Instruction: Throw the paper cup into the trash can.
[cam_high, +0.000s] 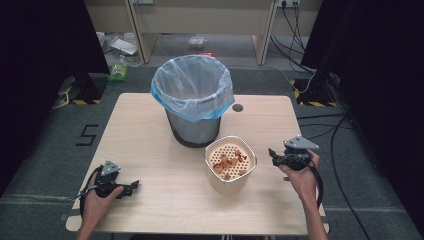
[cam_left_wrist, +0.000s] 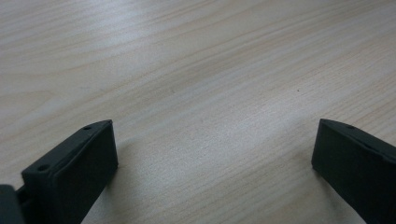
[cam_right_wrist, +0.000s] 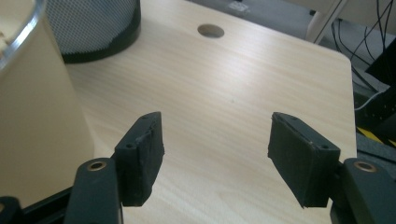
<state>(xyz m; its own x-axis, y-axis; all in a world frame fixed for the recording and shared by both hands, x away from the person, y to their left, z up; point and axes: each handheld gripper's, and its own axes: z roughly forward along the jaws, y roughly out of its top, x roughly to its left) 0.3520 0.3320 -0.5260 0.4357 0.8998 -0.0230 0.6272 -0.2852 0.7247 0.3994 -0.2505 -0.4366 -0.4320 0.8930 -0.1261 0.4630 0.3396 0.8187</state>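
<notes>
The table (cam_high: 150, 130) lies bare across its near half from 6 to 9 o'clock; the mesh bin (cam_high: 194, 102) blocks 12 o'clock, the cream container (cam_high: 230, 169) stands just in front of it; the right gripper (cam_high: 274, 156) sits at 3 o'clock beside the container; bare wood separates them; a cable hole (cam_right_wrist: 210, 31) lies beyond.

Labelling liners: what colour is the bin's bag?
Translucent pale blue bin bag, showing best in the high view.
</notes>
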